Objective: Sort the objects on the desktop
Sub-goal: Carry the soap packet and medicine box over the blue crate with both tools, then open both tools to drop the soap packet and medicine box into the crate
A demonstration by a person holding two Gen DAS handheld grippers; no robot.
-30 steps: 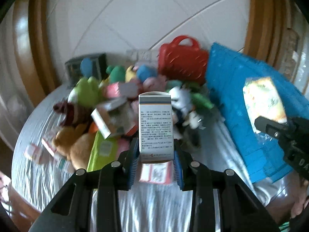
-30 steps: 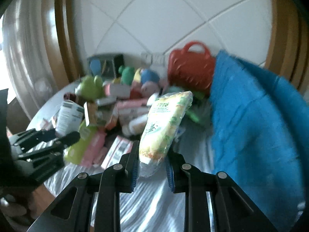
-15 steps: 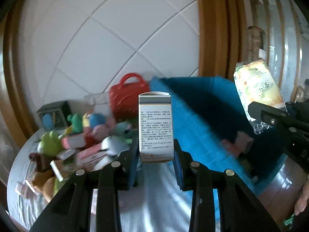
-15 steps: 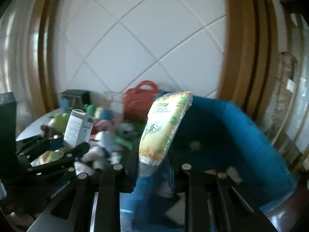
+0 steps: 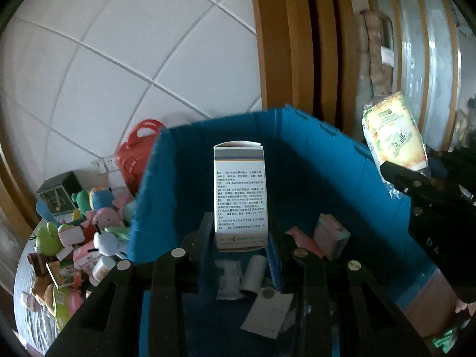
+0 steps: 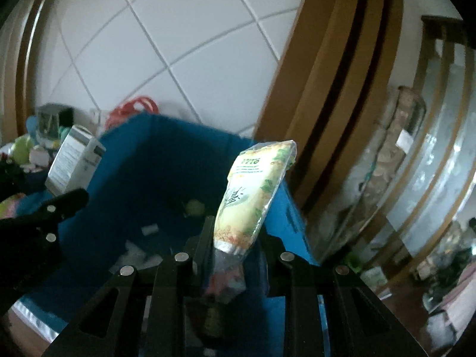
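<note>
My left gripper (image 5: 239, 238) is shut on a white medicine box (image 5: 239, 196) with printed text, held upright above the open blue bin (image 5: 297, 154). My right gripper (image 6: 235, 244) is shut on a yellow-green snack packet (image 6: 253, 199), held over the bin's right side (image 6: 142, 163). The packet also shows at the right of the left wrist view (image 5: 392, 134), and the box at the left of the right wrist view (image 6: 74, 160). Several small boxes and packets (image 5: 327, 235) lie on the bin floor.
A pile of plush toys and small boxes (image 5: 86, 232) lies on the table left of the bin. A red basket (image 5: 134, 154) stands by the tiled wall. A wooden door frame (image 5: 291, 44) and a glass railing (image 6: 422, 178) are to the right.
Both grippers have swung right, away from the toy pile, and now hold the medicine box and the snack packet over the blue bin. Both grips are unchanged.
</note>
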